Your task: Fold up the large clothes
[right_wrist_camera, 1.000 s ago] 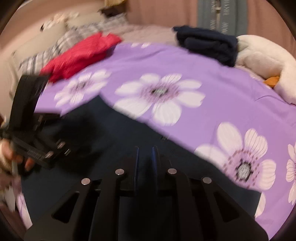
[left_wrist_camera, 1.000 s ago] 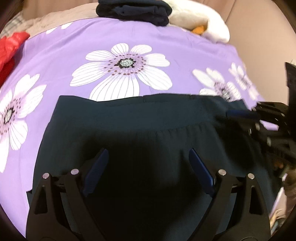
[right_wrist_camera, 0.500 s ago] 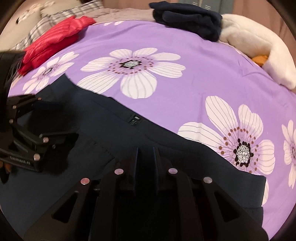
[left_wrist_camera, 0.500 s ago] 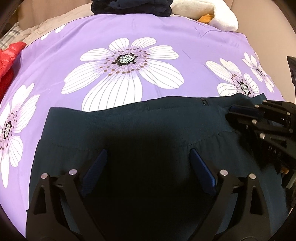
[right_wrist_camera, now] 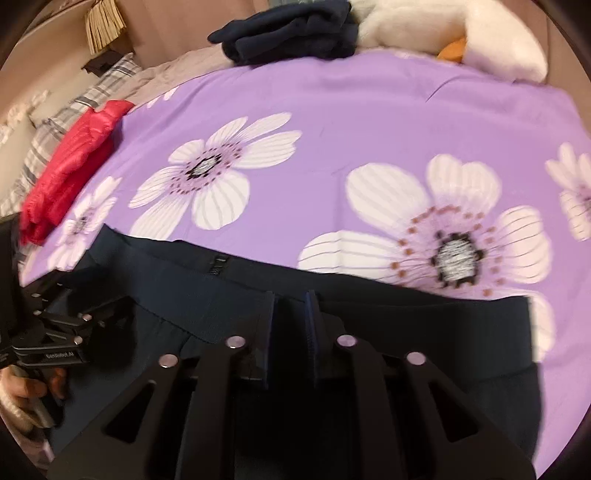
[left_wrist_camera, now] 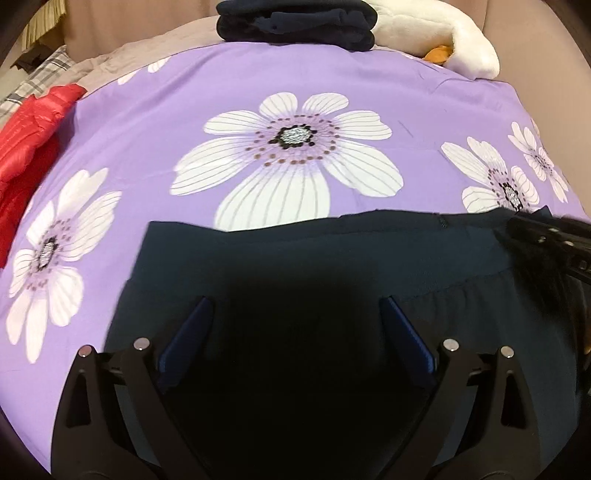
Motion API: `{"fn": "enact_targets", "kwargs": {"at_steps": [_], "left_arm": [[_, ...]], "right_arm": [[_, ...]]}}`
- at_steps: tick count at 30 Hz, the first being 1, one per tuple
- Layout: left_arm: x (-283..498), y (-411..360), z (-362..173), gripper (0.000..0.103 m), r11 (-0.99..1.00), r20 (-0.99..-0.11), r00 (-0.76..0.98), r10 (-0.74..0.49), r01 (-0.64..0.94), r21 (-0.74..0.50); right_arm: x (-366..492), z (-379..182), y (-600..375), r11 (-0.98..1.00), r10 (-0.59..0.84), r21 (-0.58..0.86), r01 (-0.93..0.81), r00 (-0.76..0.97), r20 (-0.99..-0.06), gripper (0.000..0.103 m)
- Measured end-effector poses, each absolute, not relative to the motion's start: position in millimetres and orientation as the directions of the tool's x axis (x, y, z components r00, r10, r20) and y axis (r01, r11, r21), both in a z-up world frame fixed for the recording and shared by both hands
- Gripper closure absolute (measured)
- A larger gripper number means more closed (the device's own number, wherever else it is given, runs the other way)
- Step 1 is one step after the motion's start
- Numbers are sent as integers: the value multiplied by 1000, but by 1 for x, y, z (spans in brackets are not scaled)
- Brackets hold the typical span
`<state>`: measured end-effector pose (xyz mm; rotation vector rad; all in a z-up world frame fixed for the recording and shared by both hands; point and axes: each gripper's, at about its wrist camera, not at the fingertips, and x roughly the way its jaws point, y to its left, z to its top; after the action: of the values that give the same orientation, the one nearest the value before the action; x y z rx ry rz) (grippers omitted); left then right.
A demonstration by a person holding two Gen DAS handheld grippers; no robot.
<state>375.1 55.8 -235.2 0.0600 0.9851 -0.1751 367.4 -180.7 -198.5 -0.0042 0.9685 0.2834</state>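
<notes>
— Where's the garment?
— The dark navy trousers (left_wrist_camera: 332, 266) lie flat at the near edge of the purple flowered bedsheet (left_wrist_camera: 221, 92), waistband away from me.
— Your grippers?
— My left gripper (left_wrist_camera: 295, 317) hovers spread wide above them. My right gripper (right_wrist_camera: 290, 314) has its fingers slightly parted at the waistband; whether they pinch it, I cannot tell.
— Beyond?
— Folded navy clothes (left_wrist_camera: 295, 20) at the far edge, a red jacket (left_wrist_camera: 26, 140) at the left edge.

Left tool (left_wrist_camera: 295, 328) wide apart, right tool (right_wrist_camera: 290, 332) narrow.

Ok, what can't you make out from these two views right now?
- Dark navy garment: lower part cut off by the frame edge and hidden by both grippers.
- Right gripper: narrow gap; a pinch on the waistband is unclear, blurred.
- Left gripper: deep shadow hides the cloth between its open fingers.
</notes>
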Motion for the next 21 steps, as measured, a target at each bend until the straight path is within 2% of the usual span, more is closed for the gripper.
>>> {"fn": "enact_targets", "kwargs": {"at_steps": [1,3,10,16,21], "left_arm": [[373,59,-233,8,984,-833,539,-124,173,-35],[362,65,-226,8,982,-828,539,-153,180,-64],[315,55,-213,8,962,-804,554,-216,260,-79],[303,52,-249,8,967,-863,489,-127,253,1],[293,58,-250,8,966,-852,508,-126,260,12]], "right_arm": [[364,-195,-179,967,213,93,-238,546,-810,50],[349,-182,-170,956,218,58,-287,564,-796,49],[297,-177,-127,877,338,77,-474,495,-800,49],[283,-216,-121,885,204,-34,-465,452,-868,49],[276,-215,-151,912,163,-56,-406,484,-860,49]]}}
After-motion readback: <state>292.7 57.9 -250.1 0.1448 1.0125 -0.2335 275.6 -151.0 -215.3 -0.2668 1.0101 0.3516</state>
